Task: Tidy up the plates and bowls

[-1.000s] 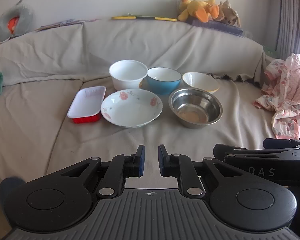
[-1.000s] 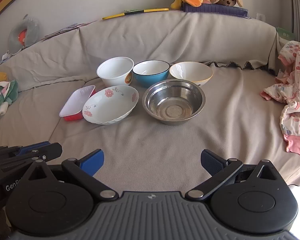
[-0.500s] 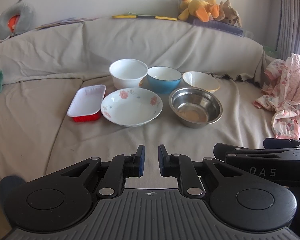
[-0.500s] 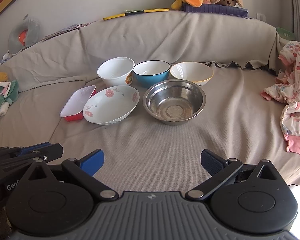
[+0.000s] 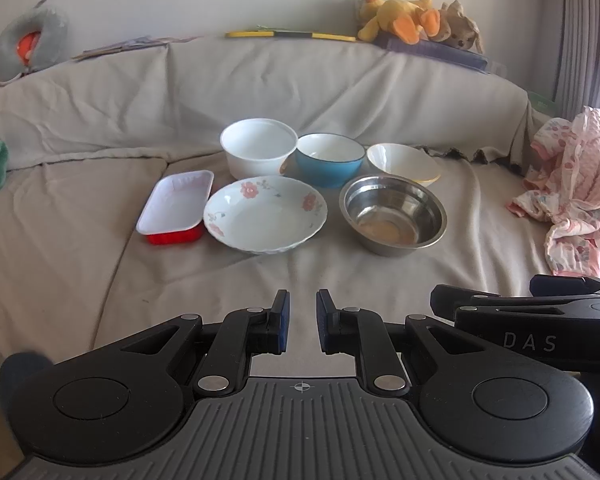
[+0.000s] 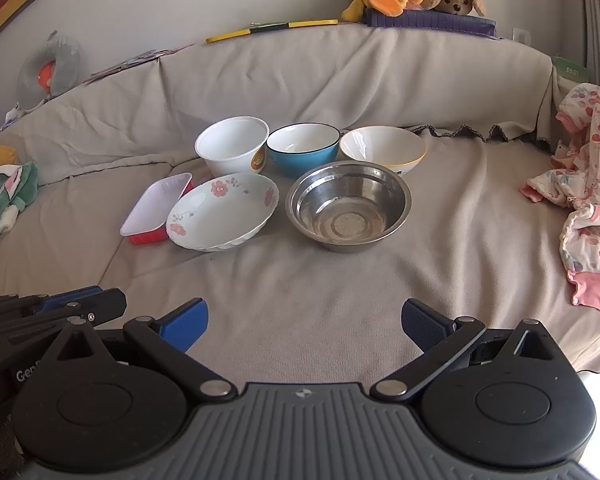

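Six vessels are sitting on the beige cloth-covered sofa [image 5: 100,248], all grouped around the steel bowl [image 5: 393,216], which is round, shiny and bare inside. Just left of it, apart by a narrow gap, a shallow white ceramic plate [image 5: 265,213] with pink flower print and a scalloped rim is lying flat. Farther left of the steel bowl, beside the plate, a rectangular red tray [image 5: 176,208] with a white lining is resting. Behind the steel bowl a blue bowl [image 5: 329,159] with a white inside is standing; a cream bowl [image 5: 403,161] with a yellow rim is sitting behind and right of it, and a deep white tub-shaped bowl [image 5: 259,153] behind and left.

The left gripper [image 5: 302,322] is hovering well in front of the steel bowl, its blue-padded fingers drawn nearly together and gripping nothing. The right gripper [image 6: 303,322] is also hovering in front, fingers spread wide and empty.
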